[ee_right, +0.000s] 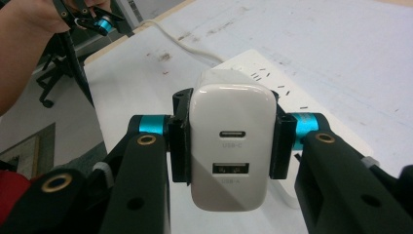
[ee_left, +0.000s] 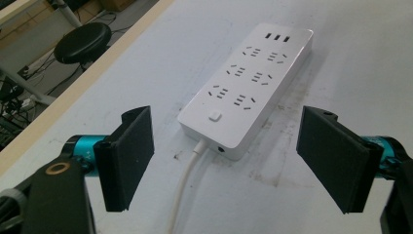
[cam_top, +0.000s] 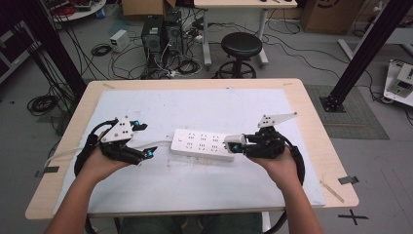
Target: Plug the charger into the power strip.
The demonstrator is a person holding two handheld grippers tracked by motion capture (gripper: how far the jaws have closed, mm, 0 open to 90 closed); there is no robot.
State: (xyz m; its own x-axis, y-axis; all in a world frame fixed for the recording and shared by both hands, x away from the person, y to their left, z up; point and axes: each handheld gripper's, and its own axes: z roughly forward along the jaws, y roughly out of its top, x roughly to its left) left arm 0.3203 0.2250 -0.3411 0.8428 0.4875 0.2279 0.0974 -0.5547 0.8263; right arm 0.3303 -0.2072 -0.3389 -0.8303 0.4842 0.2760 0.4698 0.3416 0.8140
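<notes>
- The right gripper (ee_right: pixel 228 139) is closed tight on a white charger block (ee_right: pixel 229 146). Its two black jaws squeeze the block's sides. The face of the block toward the camera has two small ports, one over the other.
- In the high view, the right gripper (cam_top: pixel 239 143) holds the charger block (cam_top: pixel 233 143) over the right end of the white power strip (cam_top: pixel 202 145).
- The left gripper (ee_left: pixel 224 156) is wide open and holds nothing. Its two black jaws stand far apart, with bare table between them.
- The power strip (ee_left: pixel 251 83) lies flat, just past the open jaws. It has a square button at its near end and rows of plug holes.
- Its white cord (ee_left: pixel 182 195) comes out of the near end and runs back between the jaws.
- The strip sits in the middle of the white mat (cam_top: pixel 204 105) on the wooden table (cam_top: pixel 311 122).
- Past the table, a black stool (cam_top: pixel 240 48) stands on the floor.
</notes>
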